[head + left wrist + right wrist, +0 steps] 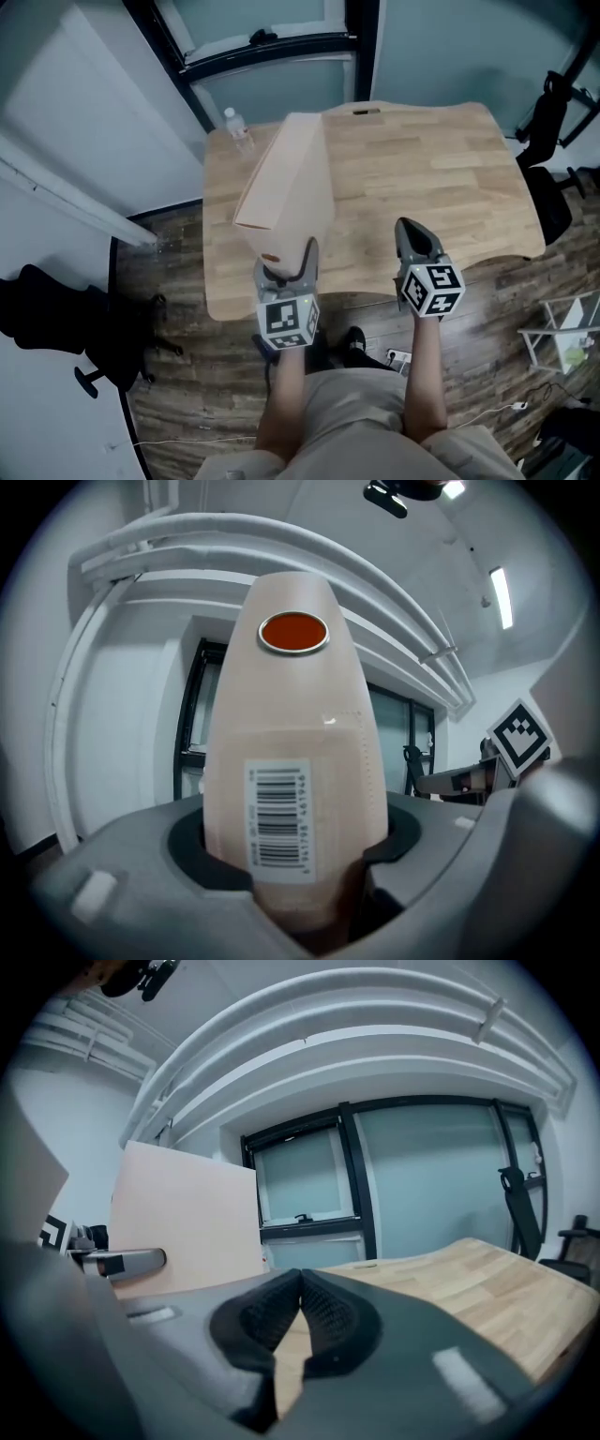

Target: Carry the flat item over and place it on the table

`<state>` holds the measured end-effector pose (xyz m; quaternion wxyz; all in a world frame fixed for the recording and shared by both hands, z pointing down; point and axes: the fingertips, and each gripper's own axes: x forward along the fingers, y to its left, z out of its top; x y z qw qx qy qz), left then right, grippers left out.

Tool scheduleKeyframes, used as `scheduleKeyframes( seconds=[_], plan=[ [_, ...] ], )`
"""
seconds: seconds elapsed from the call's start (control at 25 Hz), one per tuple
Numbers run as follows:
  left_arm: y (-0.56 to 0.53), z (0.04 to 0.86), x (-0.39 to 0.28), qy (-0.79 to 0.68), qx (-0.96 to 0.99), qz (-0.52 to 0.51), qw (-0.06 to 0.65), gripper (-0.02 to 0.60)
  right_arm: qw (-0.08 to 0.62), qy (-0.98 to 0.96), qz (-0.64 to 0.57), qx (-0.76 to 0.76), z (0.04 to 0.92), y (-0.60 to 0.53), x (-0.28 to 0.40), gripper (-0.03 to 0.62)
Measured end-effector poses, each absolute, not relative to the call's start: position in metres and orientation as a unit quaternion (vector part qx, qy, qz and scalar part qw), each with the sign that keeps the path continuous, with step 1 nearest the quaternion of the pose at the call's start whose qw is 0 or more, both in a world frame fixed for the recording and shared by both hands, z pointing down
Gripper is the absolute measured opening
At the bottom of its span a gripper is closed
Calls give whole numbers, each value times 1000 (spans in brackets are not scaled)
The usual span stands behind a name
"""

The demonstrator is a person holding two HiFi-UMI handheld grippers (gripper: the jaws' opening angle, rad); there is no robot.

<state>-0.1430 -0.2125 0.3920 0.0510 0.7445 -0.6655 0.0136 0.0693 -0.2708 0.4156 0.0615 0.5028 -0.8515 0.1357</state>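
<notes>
The left gripper (286,267) clamped the box (286,178) by its near end, holding it tilted above the near left part of the table (441,169), not yet set down. The right gripper (413,236), jaws pressed together on nothing, hung over the table's near edge. Held at one end only, the box looked liable to swing or slip between the pads on the way down. Laid too far forward, it could topple the bottle (234,127) at the table's far left corner.
</notes>
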Motion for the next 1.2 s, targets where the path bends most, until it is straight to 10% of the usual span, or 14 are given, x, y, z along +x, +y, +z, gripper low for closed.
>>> scheduleKeyframes(
  seconds=[0.48, 1.2],
  plan=[
    [-276, 415, -147, -557, 820, -24, 129, 288, 62, -808, 132, 571, 419, -294, 63, 2],
    [-298, 550, -130, -423, 748, -134, 494, 287, 94, -805, 160, 563, 461, -313, 27, 2]
  ],
)
